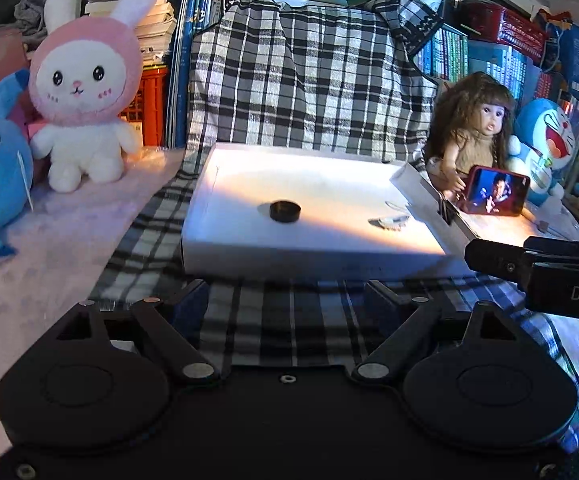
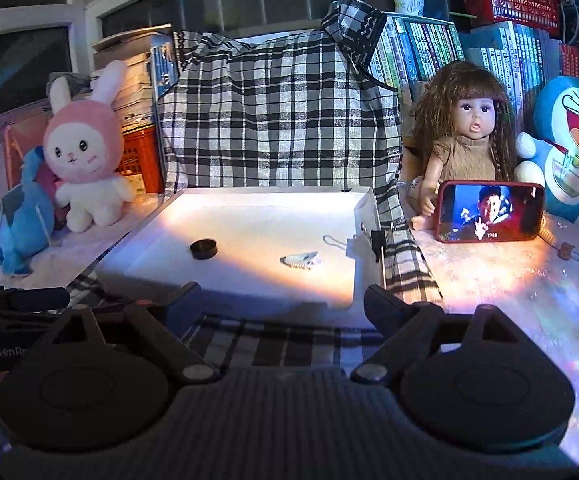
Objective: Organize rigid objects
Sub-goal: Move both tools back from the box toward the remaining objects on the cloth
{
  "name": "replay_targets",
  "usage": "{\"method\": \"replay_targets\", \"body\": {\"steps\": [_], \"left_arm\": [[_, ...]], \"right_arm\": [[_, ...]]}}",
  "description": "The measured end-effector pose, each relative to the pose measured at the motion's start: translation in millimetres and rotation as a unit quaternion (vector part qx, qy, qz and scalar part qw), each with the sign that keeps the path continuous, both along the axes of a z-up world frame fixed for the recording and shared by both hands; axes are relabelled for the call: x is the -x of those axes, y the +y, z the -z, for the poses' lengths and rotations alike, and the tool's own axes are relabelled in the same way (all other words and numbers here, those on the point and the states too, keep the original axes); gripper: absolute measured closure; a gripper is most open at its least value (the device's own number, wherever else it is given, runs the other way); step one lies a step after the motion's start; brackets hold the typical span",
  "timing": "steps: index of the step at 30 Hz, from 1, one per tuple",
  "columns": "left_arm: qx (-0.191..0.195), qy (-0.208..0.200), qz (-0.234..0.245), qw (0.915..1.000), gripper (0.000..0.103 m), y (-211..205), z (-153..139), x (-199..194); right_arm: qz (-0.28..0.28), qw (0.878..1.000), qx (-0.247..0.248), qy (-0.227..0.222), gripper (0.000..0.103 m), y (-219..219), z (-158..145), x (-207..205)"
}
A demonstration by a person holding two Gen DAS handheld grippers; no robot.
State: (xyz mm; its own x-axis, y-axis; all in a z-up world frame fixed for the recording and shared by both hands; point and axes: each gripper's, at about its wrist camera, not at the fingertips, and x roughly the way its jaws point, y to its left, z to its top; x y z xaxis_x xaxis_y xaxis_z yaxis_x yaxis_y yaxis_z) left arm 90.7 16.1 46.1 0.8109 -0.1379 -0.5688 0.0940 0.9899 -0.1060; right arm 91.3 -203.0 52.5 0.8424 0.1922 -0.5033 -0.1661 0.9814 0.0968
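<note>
Dim, bluish fisheye views; warm glare across the white tray [image 2: 225,200].

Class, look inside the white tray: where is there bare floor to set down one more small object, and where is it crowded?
The white tray is bare along its back wall and left of the black puck. Tightest is the right end, around the small silvery piece and binder clip.

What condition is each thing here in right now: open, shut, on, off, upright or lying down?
Left claw: open, empty.
Right claw: open, empty.
Shallow white cardboard box: open, lidless.
Small black round puck: lying flat in the box.
Red-cased phone: on, propped on its long edge.
</note>
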Motion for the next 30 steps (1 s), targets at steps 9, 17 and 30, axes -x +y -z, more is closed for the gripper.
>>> {"method": "replay_targets", "body": {"steps": [9,17,30], "left_arm": [[-0.007,-0.015,0.006,0.9998,0.018,-5,13,37],[-0.025,-0.029,0.024,0.999,0.017,-16,25,71],[-0.022,-0.028,0.024,0.9991,0.017,-10,37,98]], "right_arm": [[-0.003,1.0,0.016,-0.019,0.008,1,14,39],[0.0,0.999,0.028,-0.025,0.007,1,27,66],[0.006,0.998,0.053,-0.027,0.007,1,42,97]]}}
